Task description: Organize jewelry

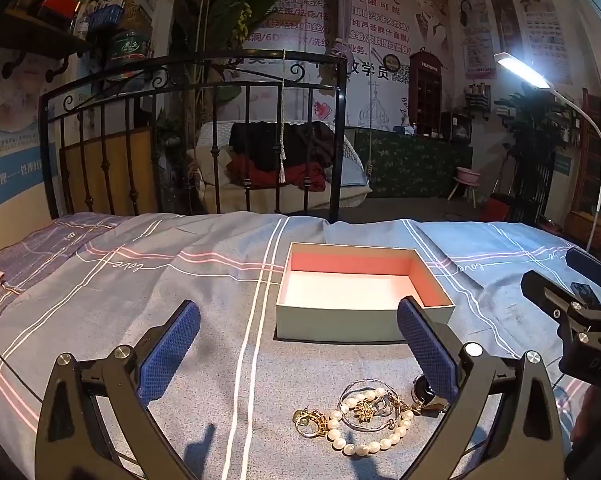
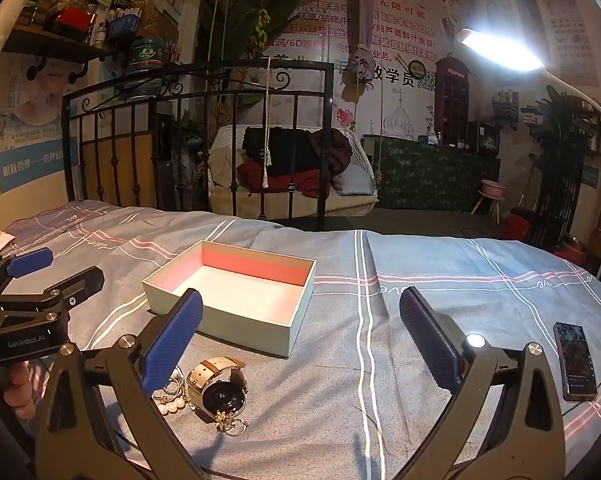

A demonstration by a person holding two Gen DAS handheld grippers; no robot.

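Holding both the left gripper (image 1: 298, 354) and right gripper (image 2: 300, 338) wide open and empty, we hover above the jewelry pile (image 1: 364, 416) at lower centre, just before the empty box (image 1: 360, 322) on the bed (image 1: 180, 280), ready to load it.

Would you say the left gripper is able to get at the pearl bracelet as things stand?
Probably yes. The left gripper is open and empty, and the pearl bracelet lies uncovered on the bedspread below it, though tangled with gold chains.

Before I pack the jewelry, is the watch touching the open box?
Apart. In the right wrist view, a strip of bare bedsheet shows between the watch and the box.
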